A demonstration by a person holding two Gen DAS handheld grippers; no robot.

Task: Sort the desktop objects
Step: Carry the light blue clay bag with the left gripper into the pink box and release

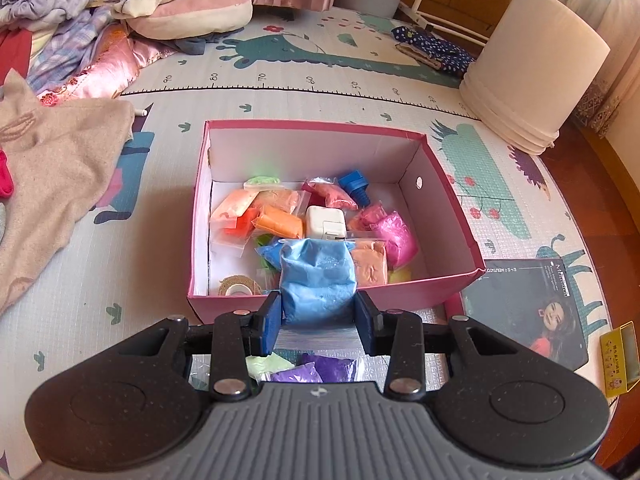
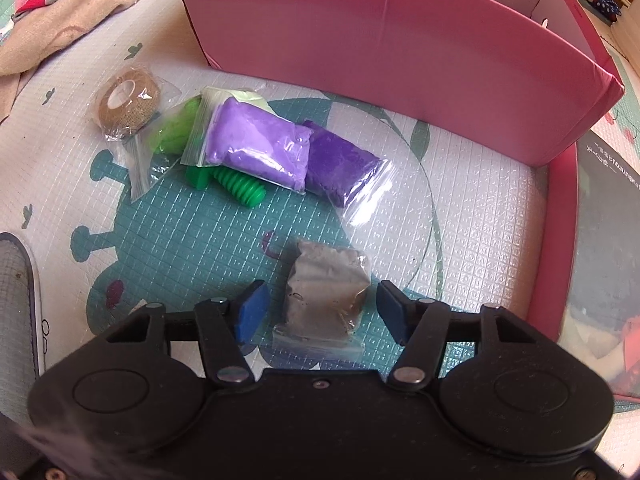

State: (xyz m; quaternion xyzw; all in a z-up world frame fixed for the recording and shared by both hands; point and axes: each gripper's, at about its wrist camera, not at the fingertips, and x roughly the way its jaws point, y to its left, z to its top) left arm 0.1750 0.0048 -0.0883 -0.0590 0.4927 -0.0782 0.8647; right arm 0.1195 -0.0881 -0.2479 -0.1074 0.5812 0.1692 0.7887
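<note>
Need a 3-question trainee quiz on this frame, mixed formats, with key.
1. True or false: the left gripper is shut on the light blue clay packet, held over the near wall of the pink cardboard box.
2. Multiple choice: what lies between the open fingers of the right gripper? A) grey clay packet B) green plastic screw C) wrapped tan tape roll
3. Fill in: the lilac clay packet lies partly on top of the dark ______ clay packet.

Key: 1 true; 2 A; 3 purple
</note>
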